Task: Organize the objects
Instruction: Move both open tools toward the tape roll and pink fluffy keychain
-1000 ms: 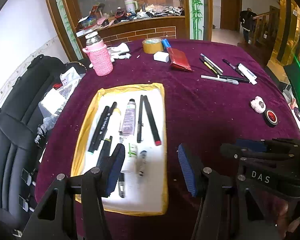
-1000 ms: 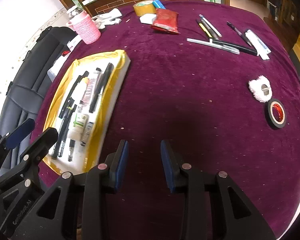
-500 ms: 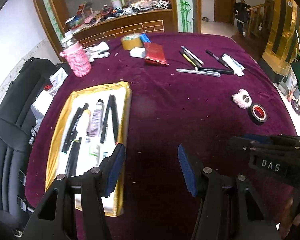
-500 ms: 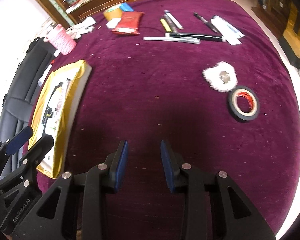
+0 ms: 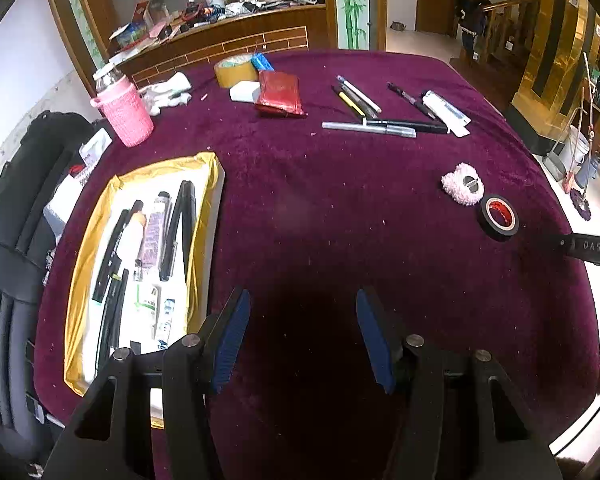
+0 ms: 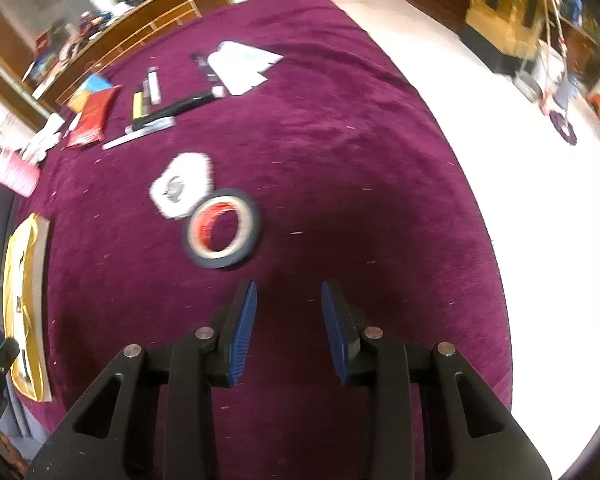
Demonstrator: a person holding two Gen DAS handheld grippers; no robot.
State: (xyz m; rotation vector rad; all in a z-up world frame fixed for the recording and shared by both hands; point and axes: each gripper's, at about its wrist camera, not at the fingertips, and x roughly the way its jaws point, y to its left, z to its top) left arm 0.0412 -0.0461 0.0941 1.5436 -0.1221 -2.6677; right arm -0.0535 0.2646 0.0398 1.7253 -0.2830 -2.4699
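Observation:
A gold-edged white tray (image 5: 204,164) at the table's left holds several pens and tubes. Loose pens (image 5: 368,128) lie at the far side of the purple table, also in the right wrist view (image 6: 172,108). A black tape roll with a red core (image 5: 499,222) and a fluffy white pad (image 5: 462,189) lie at the right. My left gripper (image 5: 300,316) is open and empty, over bare cloth right of the tray. My right gripper (image 6: 288,304) is open and empty, just short of the tape roll (image 6: 222,234) and to its right, with the pad (image 6: 182,190) behind it.
A pink knitted bottle sleeve (image 5: 126,114), white cloth (image 5: 166,90), yellow tape roll (image 5: 234,70), white eraser (image 5: 244,92) and red pouch (image 5: 280,92) stand at the far left. A black chair (image 5: 8,260) is beside the table's left edge. The table's right edge (image 6: 488,216) drops to the floor.
Both grippers have swung right, away from the tray. The right gripper now faces the tape roll and pad near the table's right edge. Both stay open and empty.

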